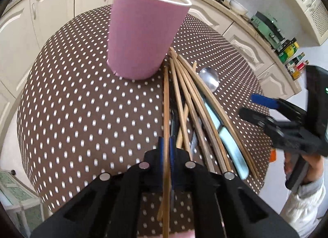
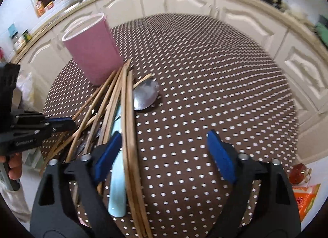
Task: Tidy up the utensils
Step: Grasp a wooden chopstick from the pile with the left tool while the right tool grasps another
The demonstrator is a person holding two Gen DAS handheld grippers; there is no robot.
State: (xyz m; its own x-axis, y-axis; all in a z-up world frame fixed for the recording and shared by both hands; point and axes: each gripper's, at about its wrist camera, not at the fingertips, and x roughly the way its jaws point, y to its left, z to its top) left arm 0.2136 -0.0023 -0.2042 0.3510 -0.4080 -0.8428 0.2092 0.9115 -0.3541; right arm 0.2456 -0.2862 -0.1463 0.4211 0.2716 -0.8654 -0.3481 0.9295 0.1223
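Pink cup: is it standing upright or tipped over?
Upright. The pink cup stands on its base on the dotted tablecloth, its open rim facing up. The chopsticks lie on the cloth beside it.

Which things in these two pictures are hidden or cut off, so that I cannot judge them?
- Inside of the pink cup: both views show only its outer wall.
- Spoon handle: both views, chopsticks cover it.
- Dark utensils under the pile: both views, too covered to name.
- Chopstick in the left tool: left view, near end cut off.

Wooden chopsticks point(image 1: 180, 102) and steel spoon point(image 1: 209, 79) heaped beside upright pink cup point(image 1: 141, 33)
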